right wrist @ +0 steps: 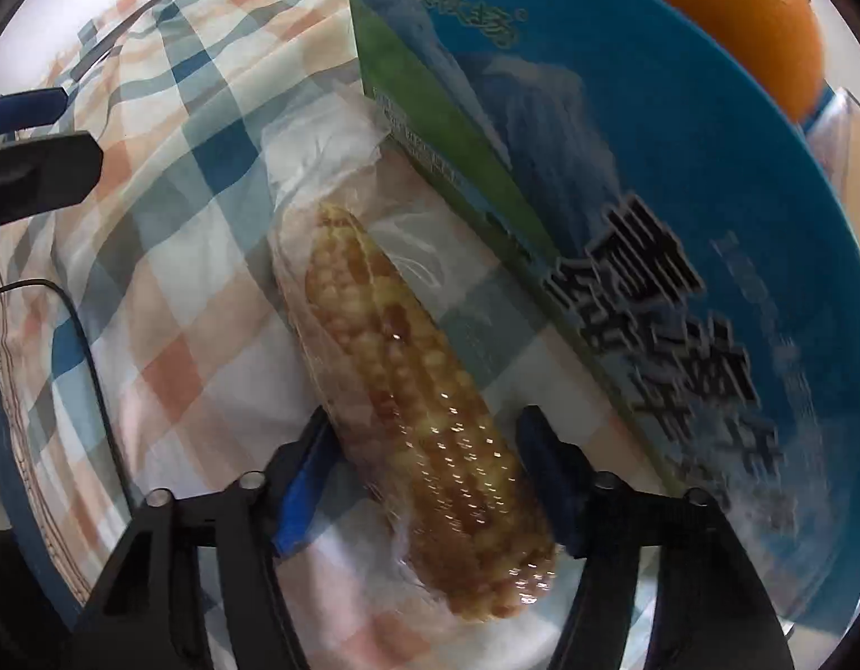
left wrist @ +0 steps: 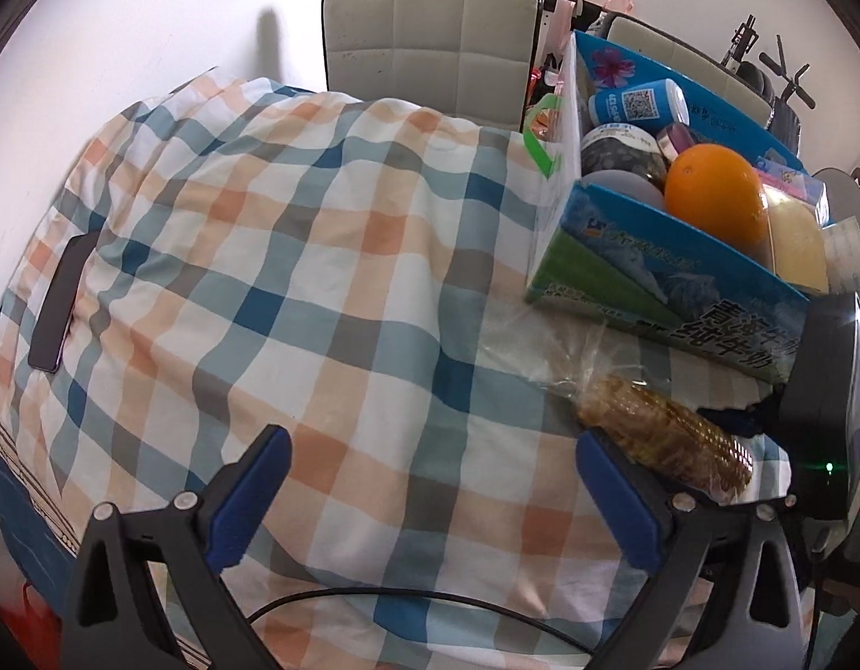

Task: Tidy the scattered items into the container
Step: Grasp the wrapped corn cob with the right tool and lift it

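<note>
L wrist view: left gripper (left wrist: 430, 494) is seen at bottom of frame, jaws spread wide, nothing between them but checked cloth (left wrist: 296, 257). Its R finger lies just beside the corn (left wrist: 667, 441) at lower right; contact can't be told.

Box (left wrist: 670, 285) (blue/green carton, top cut open) is set at right of frame on the cloth. Inside are seen: orange (left wrist: 715, 195), blue tube w/ QR code (left wrist: 639, 103), pale yellow item at far right, dark rounded things behind. A dark flat phone-like item (left wrist: 58, 307) lies at left edge of frame, well apart from box. A padded chair back (left wrist: 430, 36) stands at top centre.

R wrist view: right gripper (right wrist: 424, 446) is seen at bottom centre, pointed down over the corn (right wrist: 424, 407), which is wrapped in clear plastic and lies on the cloth (right wrist: 167, 257) just beside the box wall (right wrist: 625, 223). Jaws are about half open w/ corn's thick end between them. L pad looks to be against the wrap; R pad appears a little off it. Firm grip can't be confirmed. Frame is motion-blurred at right. Orange (right wrist: 737, 17) shows at top right, over box rim.
</note>
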Demonstrator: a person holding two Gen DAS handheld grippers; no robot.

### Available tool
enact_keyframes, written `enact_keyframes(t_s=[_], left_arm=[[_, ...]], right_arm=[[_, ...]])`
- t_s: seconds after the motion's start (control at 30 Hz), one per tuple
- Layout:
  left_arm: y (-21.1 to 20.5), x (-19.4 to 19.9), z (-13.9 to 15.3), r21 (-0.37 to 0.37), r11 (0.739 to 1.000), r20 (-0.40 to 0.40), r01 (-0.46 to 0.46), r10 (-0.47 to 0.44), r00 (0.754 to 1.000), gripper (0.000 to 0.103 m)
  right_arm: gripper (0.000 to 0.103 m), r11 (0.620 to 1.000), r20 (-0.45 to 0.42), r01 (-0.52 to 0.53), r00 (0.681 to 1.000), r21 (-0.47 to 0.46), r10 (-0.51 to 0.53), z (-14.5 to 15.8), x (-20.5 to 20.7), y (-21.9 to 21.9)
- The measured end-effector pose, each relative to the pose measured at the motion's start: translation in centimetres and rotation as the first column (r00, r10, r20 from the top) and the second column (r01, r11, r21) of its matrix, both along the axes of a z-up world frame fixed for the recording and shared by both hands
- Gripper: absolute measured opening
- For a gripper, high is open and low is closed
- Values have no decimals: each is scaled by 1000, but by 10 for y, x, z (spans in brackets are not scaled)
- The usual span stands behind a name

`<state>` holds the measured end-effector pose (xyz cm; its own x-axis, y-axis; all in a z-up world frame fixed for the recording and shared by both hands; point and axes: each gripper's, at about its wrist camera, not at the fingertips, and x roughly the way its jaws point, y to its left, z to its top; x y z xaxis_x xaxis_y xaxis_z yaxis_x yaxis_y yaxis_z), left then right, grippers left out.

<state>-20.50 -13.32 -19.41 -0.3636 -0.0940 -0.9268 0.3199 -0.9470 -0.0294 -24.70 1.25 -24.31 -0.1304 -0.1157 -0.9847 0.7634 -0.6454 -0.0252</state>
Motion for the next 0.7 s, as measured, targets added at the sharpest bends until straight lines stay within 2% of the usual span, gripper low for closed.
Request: enact_keyframes(t_s=[0.07,0.13,0.3,0.37,0.43,0.47,0.6,0.7], left_arm=[[2,2,2,7,1000,-6,-1,1,1000,103],[4,2,2,14,1000,-9,-1,1,1000,103],[14,-3,1,5,1000,3,22,-22,1000,103],[19,-6,4,-4,999,-1,35,-35,999,103],[21,-8,10,-5,999,-14,45,-45,999,103],[23,-10,13,-5,999,-20,51,-51,998,103],[30,-15,24,-7,998,-40,70,-70,997,103],[35,-18,30,-7,997,-51,78,-78,996,103]], right_arm=[[55,998,65,56,996,35,-58,0,12,14],[54,993,124,117,985,19,-118,1,25,30],[61,980,98,199,976,-23,-195,0,29,37],[64,976,72,218,974,-10,-217,-8,29,32],[62,976,15,216,976,18,-216,-10,35,28],[56,973,15,229,973,14,-229,-9,37,29],[55,950,24,310,951,-36,-309,-6,45,49],[54,907,72,405,914,-119,-399,-2,52,73]])
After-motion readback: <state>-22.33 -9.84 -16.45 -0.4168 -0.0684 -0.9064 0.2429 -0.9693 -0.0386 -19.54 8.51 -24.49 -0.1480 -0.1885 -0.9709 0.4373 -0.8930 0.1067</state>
